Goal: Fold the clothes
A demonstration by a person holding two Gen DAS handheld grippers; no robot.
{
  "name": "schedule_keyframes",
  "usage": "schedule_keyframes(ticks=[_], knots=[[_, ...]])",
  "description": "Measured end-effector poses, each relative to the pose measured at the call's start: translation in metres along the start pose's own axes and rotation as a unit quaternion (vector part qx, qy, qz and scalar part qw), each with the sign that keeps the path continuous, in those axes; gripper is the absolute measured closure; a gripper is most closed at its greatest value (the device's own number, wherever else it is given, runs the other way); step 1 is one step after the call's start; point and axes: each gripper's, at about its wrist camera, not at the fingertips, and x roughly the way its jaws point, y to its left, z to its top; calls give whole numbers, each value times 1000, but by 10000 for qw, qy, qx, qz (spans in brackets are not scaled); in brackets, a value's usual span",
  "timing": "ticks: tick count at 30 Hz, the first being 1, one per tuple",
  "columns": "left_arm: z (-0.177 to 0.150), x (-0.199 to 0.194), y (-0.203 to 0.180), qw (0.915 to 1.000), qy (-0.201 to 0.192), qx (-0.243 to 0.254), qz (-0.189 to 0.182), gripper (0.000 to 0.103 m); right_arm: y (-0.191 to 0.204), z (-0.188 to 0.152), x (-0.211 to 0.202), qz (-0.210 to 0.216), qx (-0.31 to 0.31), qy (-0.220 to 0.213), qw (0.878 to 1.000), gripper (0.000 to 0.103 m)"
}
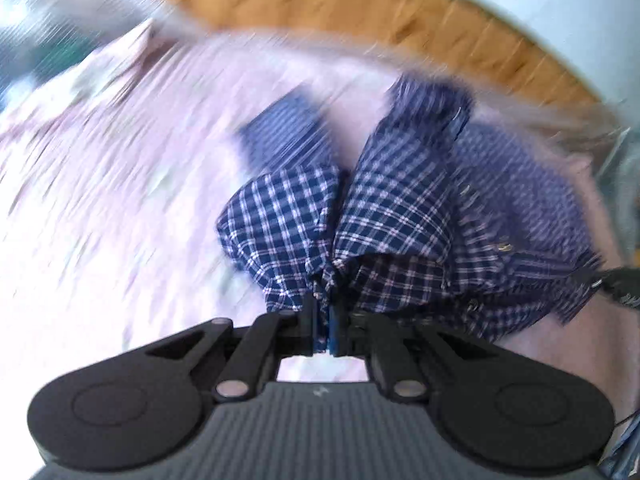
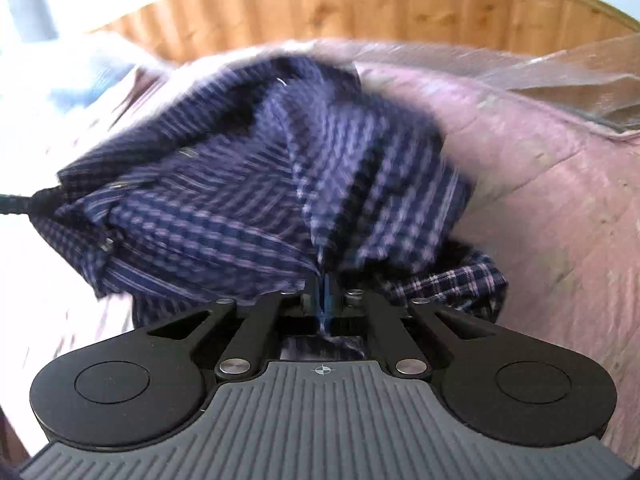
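Observation:
A navy and white checked shirt (image 1: 400,208) hangs bunched over a pink bedspread (image 1: 120,184). My left gripper (image 1: 326,304) is shut on a gathered fold of the shirt. In the right wrist view the same checked shirt (image 2: 248,184) spreads out in front, blurred by motion, and my right gripper (image 2: 324,288) is shut on another part of its cloth. The tip of the right gripper (image 1: 616,284) shows at the right edge of the left wrist view, pinching the shirt. The tip of the left gripper (image 2: 16,204) shows at the left edge of the right wrist view.
A wooden headboard (image 2: 360,4) runs along the far side of the bed. The pink bedspread (image 2: 560,200) rises in a rumpled mound at the right. Clear plastic wrap (image 2: 580,76) lies at the far right. A pale blue cloth (image 2: 84,80) sits at the far left.

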Motion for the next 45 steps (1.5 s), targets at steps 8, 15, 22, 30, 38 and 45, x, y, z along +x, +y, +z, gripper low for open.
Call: schedule_keyframes(ticks=[8,15,22,30,38,45], knots=[[-24,1,-11,9993,-266,142,-206,9,28,-30,-6,-947,-538,-220,9938,7],[2,26,-18,9959,-322,238,-805,97,42,-31,25,-1377,-2038,105,9692,103],[32,-145,-1,9621,-1848,535,-1932,98,53,17,-139,-1064,-1400,-1547,9722,103],[147,-272,-35,9179,-3200,535,-2287,97,33,101,-270,-787,-684,-2844,9530,103],[202,-31,-31,9905,-1182,-389,-590,76,-37,151,-79,-1374,483,-925,9850,77],[80,-2,1,9990,-433,82,98,46,-35,25,-35,-1048,247,-577,9925,50]])
